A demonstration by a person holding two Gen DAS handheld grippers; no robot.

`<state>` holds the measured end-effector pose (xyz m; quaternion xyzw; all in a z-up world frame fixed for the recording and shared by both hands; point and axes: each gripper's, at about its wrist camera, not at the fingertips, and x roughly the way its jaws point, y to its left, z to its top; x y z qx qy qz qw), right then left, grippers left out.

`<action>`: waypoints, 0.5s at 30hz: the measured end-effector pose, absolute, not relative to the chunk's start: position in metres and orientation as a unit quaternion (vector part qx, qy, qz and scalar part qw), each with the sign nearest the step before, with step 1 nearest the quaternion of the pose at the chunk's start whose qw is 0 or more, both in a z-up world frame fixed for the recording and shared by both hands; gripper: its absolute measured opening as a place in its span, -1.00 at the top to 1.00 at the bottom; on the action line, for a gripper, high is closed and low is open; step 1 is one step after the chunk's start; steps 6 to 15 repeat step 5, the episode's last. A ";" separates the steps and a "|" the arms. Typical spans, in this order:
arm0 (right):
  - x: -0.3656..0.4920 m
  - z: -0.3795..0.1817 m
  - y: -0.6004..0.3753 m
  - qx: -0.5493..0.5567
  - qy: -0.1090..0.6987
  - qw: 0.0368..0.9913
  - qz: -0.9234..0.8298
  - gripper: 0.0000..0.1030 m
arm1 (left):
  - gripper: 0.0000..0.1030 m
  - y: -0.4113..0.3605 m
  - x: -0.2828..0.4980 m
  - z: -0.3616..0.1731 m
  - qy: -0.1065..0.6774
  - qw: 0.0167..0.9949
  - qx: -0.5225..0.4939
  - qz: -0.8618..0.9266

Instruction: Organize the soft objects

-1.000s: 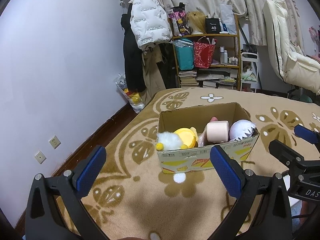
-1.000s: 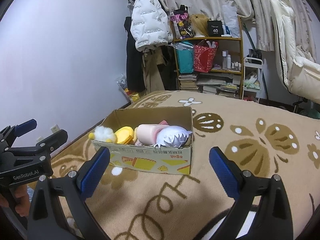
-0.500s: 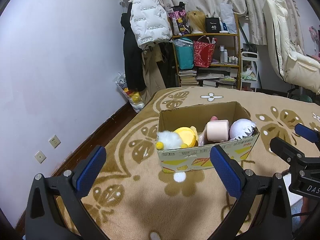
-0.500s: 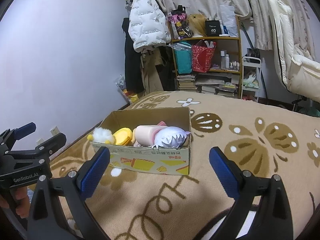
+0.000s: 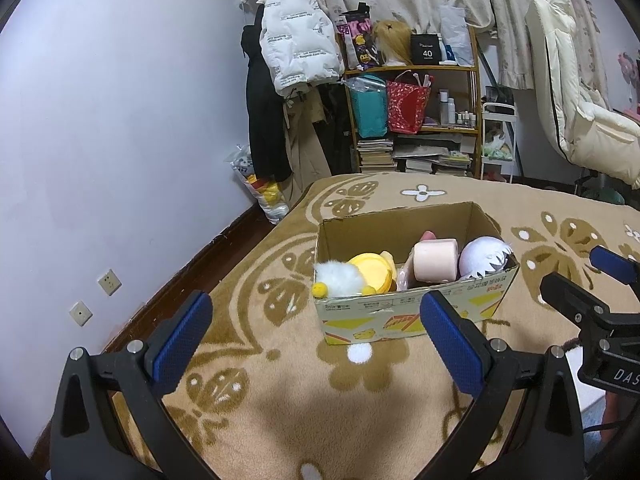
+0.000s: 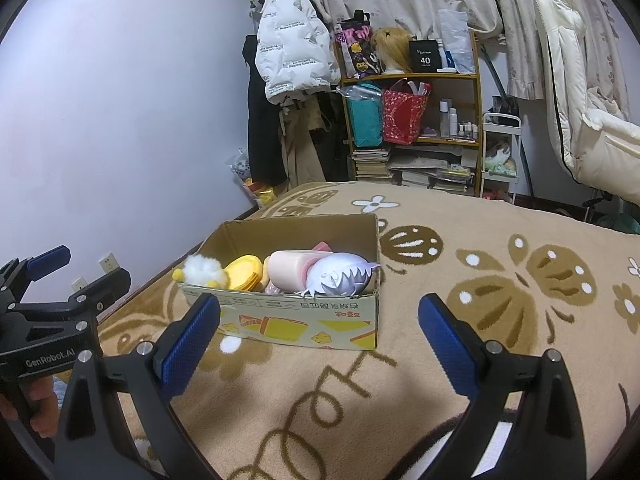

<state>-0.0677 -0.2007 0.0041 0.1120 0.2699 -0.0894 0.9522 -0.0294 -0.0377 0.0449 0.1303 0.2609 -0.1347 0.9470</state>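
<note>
left gripper (image 5: 316, 330) and right gripper (image 6: 318, 328) gape empty — cardboard box (image 6: 304, 322) holds perhaps 4 plush toys (image 6: 338, 278).

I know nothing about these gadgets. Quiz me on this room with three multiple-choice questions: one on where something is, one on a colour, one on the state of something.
1. Where do the plush toys lie?
A. in the cardboard box
B. on the shelf
C. loose on the blanket

2. What colour is the puffer jacket hanging by the wall?
A. red
B. white
C. green

3. How does the right hand-held gripper stand?
A. shut on a toy
B. shut, empty
C. open, empty

Answers:
1 A: the white fluffy plush, the yellow plush, the pink plush and the spiky pale plush all sit inside the box.
2 B: the jacket is white with small dark print.
3 C: its blue pads stand wide apart with nothing between them; the left hand-held gripper is the same.
</note>
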 end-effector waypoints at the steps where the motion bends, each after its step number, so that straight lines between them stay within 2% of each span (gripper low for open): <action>1: -0.067 0.004 -0.200 0.111 0.270 0.952 -0.089 -1.00 | -0.99 -0.038 -0.030 0.045 0.261 0.947 0.130 -0.135; 15: -0.067 0.004 -0.200 0.112 0.270 0.952 -0.090 -1.00 | -0.99 -0.039 -0.030 0.045 0.262 0.946 0.135 -0.136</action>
